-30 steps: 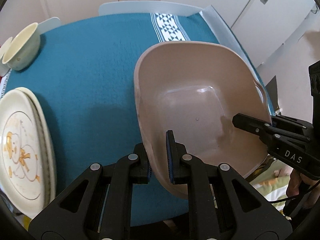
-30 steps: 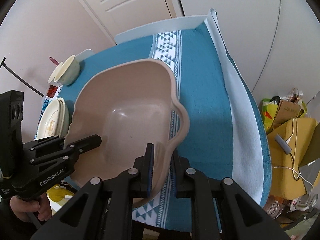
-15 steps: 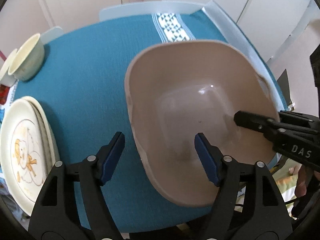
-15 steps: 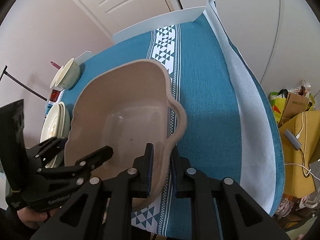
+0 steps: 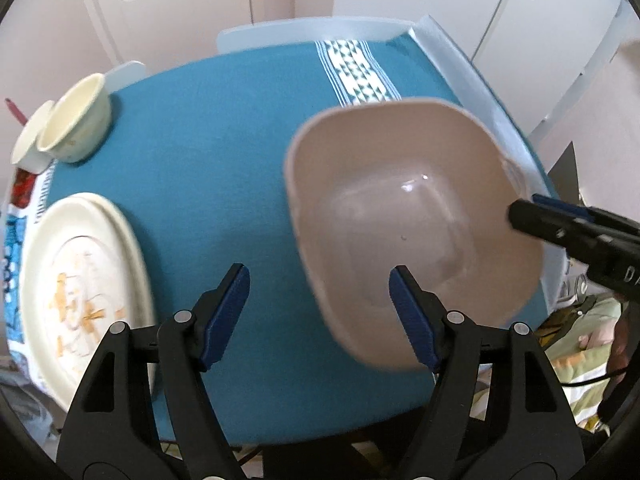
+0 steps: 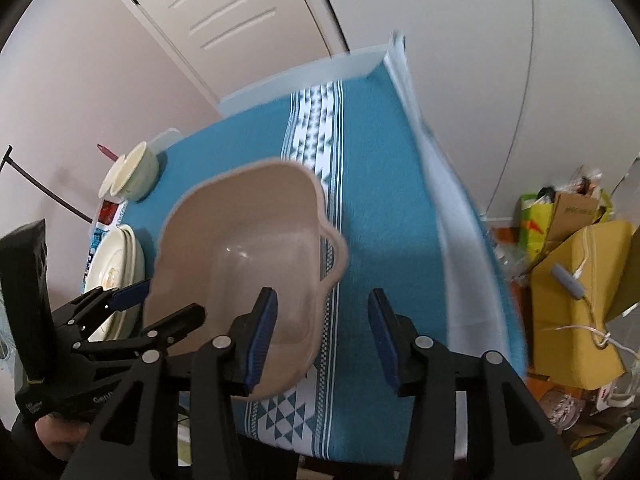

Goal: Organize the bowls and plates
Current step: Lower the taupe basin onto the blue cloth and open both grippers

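A large beige square bowl with handles (image 5: 412, 216) sits on the teal tablecloth near the table's front right edge; it also shows in the right wrist view (image 6: 256, 248). My left gripper (image 5: 320, 312) is open, its right finger over the bowl's near rim, left finger over cloth. My right gripper (image 6: 322, 336) is open and empty, its left finger by the bowl's near side. Stacked cream plates (image 5: 80, 280) lie at the left. A cream small bowl (image 5: 76, 124) stands at the far left.
The teal tablecloth (image 5: 208, 152) has a white patterned stripe (image 6: 312, 136). A white table rim runs along the far and right edges. Yellow bags and boxes (image 6: 576, 280) stand on the floor to the right. A door is behind the table.
Both grippers have let go of the beige bowl: the left opened first, then the right. Both have pulled back a little and the bowl now rests on the cloth.
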`<state>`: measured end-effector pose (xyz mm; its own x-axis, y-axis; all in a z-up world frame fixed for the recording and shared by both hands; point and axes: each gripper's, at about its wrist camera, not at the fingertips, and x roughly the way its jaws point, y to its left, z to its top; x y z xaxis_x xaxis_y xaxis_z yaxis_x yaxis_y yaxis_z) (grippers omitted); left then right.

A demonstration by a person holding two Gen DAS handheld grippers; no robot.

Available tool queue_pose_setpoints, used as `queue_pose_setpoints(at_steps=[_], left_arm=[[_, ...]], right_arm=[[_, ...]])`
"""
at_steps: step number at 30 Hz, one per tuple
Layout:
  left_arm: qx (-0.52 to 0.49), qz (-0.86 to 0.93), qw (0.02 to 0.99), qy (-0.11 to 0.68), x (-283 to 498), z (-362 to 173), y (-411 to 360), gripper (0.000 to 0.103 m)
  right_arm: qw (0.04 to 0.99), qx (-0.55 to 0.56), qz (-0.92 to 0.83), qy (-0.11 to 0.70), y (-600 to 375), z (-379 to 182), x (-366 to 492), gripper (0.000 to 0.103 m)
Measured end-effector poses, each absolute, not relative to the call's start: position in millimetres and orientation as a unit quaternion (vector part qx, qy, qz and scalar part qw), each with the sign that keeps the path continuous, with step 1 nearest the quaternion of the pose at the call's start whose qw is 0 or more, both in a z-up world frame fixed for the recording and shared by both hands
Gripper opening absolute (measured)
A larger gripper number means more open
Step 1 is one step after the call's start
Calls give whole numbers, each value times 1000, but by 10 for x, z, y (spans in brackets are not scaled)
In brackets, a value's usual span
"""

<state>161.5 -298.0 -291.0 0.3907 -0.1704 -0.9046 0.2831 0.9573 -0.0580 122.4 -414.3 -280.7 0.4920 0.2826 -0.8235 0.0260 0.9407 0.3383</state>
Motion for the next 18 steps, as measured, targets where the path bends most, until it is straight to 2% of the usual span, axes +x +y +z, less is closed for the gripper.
queue_pose_setpoints(at_steps=[9, 10, 11, 13, 15, 18], left_arm=[[13, -85, 884, 459, 1248, -1849, -2369, 70], [5, -76, 893, 443, 1212, -1692, -2277, 71], [1, -67, 901, 429, 1181, -1558, -2195, 74], [-1, -40, 916, 398, 1149, -1291, -2005, 96], [1, -6, 932, 361, 1152, -1056, -1777, 103], [2, 24, 937, 349, 1297, -921, -1439, 103]], right_arm=[[887, 113, 142, 425, -3923, -1834, 1138, 43], [889, 110, 153, 416, -3879, -1744, 1150, 46], [893, 106, 164, 405, -3824, -1640, 1167, 50], [899, 95, 189, 384, -3668, -1431, 1225, 80], [902, 89, 215, 363, -3500, -1256, 1319, 97], [910, 81, 241, 327, -3210, -1042, 1475, 102]])
